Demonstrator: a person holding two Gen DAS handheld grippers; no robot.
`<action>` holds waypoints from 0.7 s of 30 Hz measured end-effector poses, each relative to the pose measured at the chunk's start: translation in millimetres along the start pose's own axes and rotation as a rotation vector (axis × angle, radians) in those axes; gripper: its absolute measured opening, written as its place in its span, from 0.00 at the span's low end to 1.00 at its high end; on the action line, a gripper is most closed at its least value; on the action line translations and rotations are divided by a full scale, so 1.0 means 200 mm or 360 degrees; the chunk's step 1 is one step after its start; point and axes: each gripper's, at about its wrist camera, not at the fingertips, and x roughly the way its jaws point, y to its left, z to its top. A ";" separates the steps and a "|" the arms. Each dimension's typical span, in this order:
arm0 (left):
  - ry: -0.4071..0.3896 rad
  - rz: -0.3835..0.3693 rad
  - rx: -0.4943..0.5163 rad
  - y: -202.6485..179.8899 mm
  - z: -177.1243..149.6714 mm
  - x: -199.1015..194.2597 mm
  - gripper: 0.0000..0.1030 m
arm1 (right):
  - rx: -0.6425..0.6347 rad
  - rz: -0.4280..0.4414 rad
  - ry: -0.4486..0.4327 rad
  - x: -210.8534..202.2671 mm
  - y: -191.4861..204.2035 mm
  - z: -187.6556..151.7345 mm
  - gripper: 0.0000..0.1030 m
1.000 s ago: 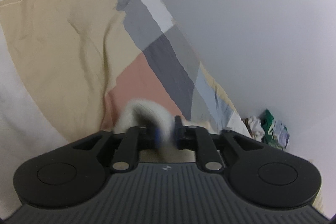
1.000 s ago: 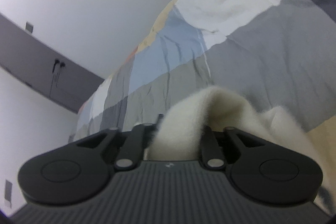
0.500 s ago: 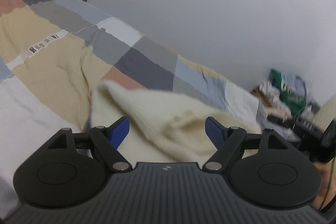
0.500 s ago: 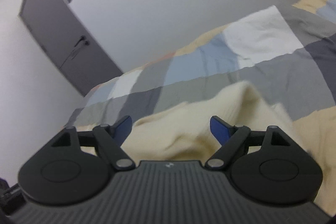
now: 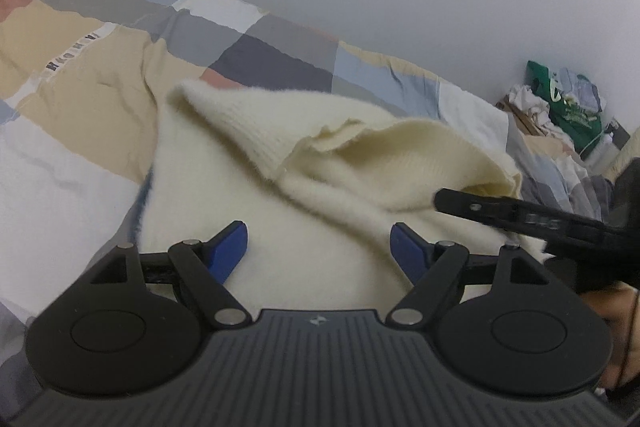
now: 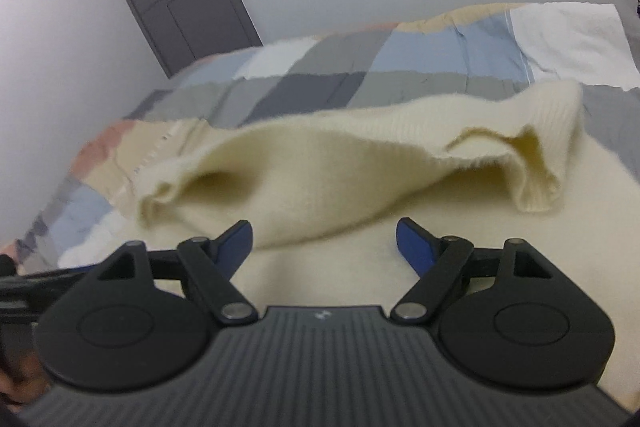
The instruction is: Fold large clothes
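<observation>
Now the cream knit sweater (image 5: 328, 195) lies on the bed (image 5: 80, 99), on top of the patchwork quilt (image 6: 328, 83). Both the left tongs (image 5: 318, 247) and the right tongs (image 6: 324, 245) have just been opening; they gape wide and hold nothing. The sweater looks soft, fluffy and floppy, and probably light. It will likely sag and bunch up. The ribbed hem (image 6: 536, 131) looks like a good firm edge to pinch.
</observation>
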 end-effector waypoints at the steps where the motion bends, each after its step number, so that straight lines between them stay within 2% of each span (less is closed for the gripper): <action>1: 0.0010 0.0002 -0.0003 0.00 0.00 0.00 0.80 | -0.0034 -0.0016 0.0007 0.03 0.01 0.00 0.75; 2: 0.0019 0.0001 -0.0013 0.01 0.01 0.01 0.80 | -0.0074 -0.0040 0.0012 0.06 0.03 0.00 0.72; 4: 0.0035 0.0001 -0.0027 0.01 0.01 0.02 0.80 | -0.0141 -0.0054 0.0038 0.11 0.06 0.01 0.60; 5: 0.0038 0.0001 -0.0026 0.02 0.01 0.02 0.80 | -0.0173 -0.0051 0.0057 0.14 0.08 0.01 0.57; 7: 0.0041 0.0000 -0.0026 0.02 0.01 0.03 0.80 | -0.0238 -0.0055 0.0100 0.20 0.11 0.03 0.45; 10: 0.0041 -0.0013 -0.0043 0.03 0.02 0.03 0.80 | -0.0274 -0.0058 0.0150 0.28 0.12 0.08 0.34; 15: 0.0016 -0.0065 -0.0092 0.07 0.02 0.03 0.80 | -0.0209 -0.0112 0.0104 0.39 0.11 0.27 0.27; 21: -0.0029 -0.0165 -0.0179 0.14 0.02 0.03 0.80 | -0.0062 -0.0195 0.0069 0.62 0.07 0.44 0.27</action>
